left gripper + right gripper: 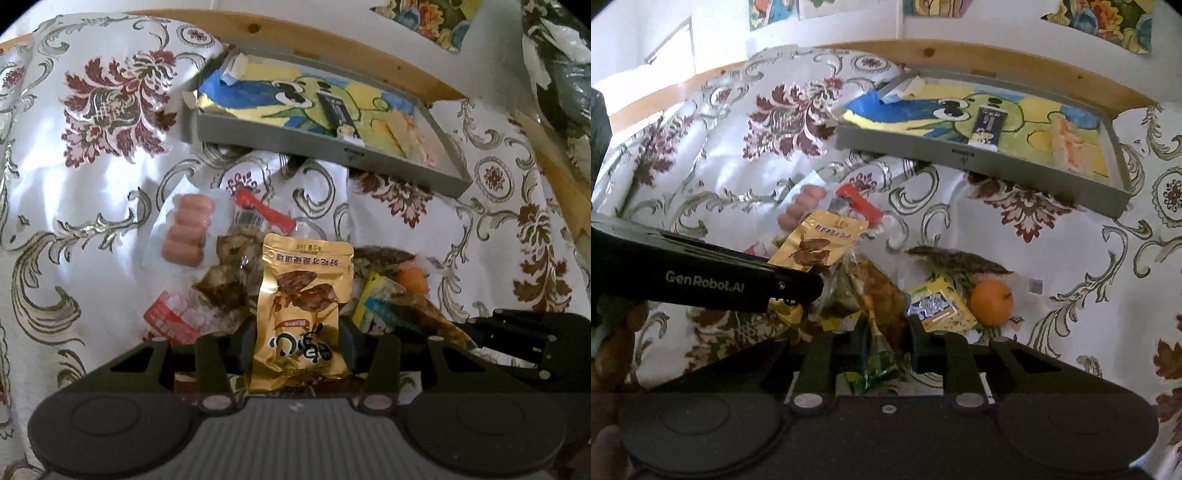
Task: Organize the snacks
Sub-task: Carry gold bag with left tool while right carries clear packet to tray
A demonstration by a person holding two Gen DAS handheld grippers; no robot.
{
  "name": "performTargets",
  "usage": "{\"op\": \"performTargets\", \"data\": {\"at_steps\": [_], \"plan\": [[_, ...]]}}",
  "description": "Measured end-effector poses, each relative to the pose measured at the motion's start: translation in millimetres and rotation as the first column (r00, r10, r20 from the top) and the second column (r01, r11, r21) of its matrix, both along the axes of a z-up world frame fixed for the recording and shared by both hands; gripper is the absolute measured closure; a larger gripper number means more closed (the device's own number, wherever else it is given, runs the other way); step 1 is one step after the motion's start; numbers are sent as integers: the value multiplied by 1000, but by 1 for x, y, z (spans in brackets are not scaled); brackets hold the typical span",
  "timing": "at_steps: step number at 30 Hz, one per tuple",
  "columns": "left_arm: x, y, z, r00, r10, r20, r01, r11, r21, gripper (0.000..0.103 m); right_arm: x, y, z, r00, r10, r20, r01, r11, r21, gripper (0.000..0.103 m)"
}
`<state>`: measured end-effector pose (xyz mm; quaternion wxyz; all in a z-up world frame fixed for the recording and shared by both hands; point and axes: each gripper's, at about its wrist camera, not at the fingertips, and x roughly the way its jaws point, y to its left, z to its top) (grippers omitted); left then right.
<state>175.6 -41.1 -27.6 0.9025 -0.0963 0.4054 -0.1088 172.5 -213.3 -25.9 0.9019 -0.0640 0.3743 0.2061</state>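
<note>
The soft, light gold packet (301,317) is pinched between the left gripper (297,349) jaws near its bottom edge. A crinkly clear bag (882,314) seems to be squeezed between the right gripper (886,345) jaws.

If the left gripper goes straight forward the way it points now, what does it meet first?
Holding the gold snack pouch, the left gripper points toward the grey tray. Its pouch would probably meet the red-edged clear packet first, though depth is unclear.
</note>
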Motion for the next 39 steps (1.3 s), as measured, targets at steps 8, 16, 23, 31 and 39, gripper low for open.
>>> {"op": "performTargets", "data": {"at_steps": [8,16,23,31,39], "plan": [[3,-1,24,998,27,59,-26,1000,-18,53,3,-20,23,996,-67,54,60,990,129,82],[25,-17,56,989,45,143,-41,999,-27,53,25,-45,54,980,-121,159,98,985,141,82],[69,-41,80,978,85,192,-73,995,-71,53,70,-73,72,943,-209,259,175,974,146,82],[132,-73,87,969,118,216,-97,990,-105,53,124,-105,72,902,-336,273,286,936,206,82],[173,-98,66,977,120,175,-102,988,-113,53,158,-121,47,875,-414,251,365,905,219,82]]}}
